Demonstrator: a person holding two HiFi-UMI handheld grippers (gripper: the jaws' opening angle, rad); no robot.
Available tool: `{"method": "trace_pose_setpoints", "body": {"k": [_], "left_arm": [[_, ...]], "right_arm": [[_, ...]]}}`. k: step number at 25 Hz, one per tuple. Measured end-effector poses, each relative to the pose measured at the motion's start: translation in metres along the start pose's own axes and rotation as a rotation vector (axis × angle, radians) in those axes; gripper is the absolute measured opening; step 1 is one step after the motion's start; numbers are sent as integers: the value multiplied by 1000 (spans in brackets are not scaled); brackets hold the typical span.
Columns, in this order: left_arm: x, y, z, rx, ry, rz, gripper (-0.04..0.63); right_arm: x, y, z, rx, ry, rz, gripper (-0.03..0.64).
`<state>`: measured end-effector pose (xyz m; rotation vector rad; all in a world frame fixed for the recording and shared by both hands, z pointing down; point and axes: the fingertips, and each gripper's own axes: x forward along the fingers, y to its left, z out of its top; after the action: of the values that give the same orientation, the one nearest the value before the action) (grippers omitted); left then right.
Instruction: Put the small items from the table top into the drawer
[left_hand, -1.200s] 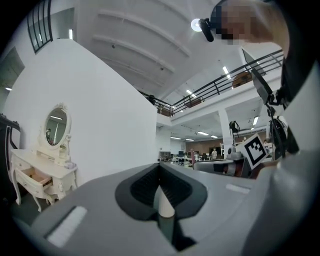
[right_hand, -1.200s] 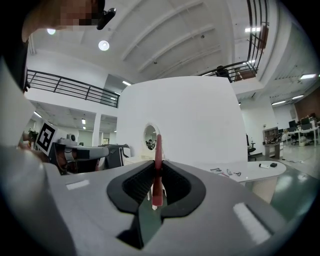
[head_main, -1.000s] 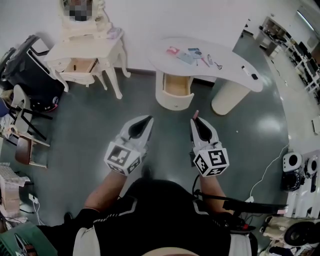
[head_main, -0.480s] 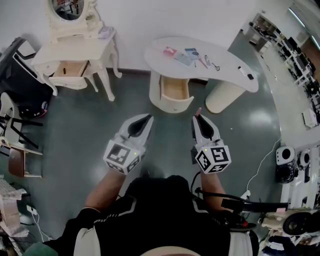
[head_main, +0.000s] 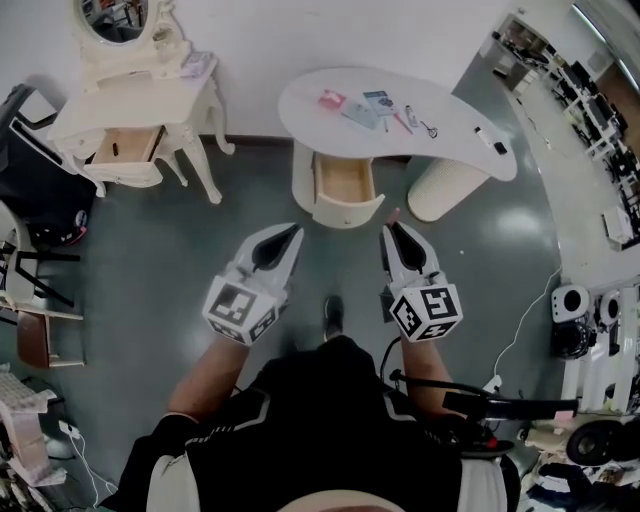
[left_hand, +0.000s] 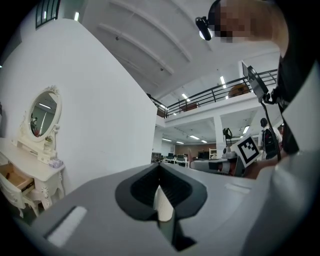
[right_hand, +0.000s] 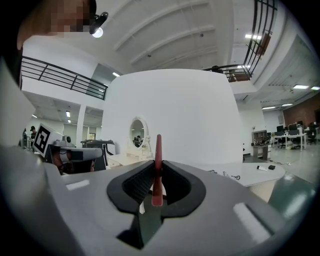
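In the head view you stand on the grey-green floor (head_main: 180, 260), well short of the curved white counter (head_main: 460, 140) at the far side. Its wooden drawer (head_main: 343, 183) hangs open underneath. Small items lie on top, among them a pink card (head_main: 331, 98), a blue packet (head_main: 378, 101) and, far right, a black oblong piece (head_main: 503, 151). Your left hand-held gripper (head_main: 296, 232) and right hand-held gripper (head_main: 388, 228) point toward the counter, side by side and apart. A thin reddish-pink stick (head_main: 393, 213) pokes past the right one's tips.

In the left gripper view, your left hand-held gripper (left_hand: 159, 167) has its jaws together with nothing between them.

In the right gripper view, your right hand-held gripper (right_hand: 158, 162) is clamped on the thin reddish-pink stick (right_hand: 158, 147), which stands upright between the pads. It looks light, narrow and probably smooth, so it could pivot or slip. Your hold near its lower half seems sound.
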<state>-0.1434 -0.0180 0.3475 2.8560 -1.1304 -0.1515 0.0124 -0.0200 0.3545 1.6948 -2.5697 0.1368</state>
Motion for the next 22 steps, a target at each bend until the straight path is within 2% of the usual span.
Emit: {"method": "trace_pose_setpoints", "body": {"k": [5,11,15,22], "left_arm": [[36,16,1,31,19,16,0],[97,29,1,-1,33,26,0],[137,33,3,6,28,35,0],[199,36,-8,24,69,64,0]], "right_arm": [[28,-29,6,3,-26,10,51],[59,-77,8,7,-18,27,51],[77,-108,10,15,-14,49,51],[106,-155,10,14,-11,108,51]]}}
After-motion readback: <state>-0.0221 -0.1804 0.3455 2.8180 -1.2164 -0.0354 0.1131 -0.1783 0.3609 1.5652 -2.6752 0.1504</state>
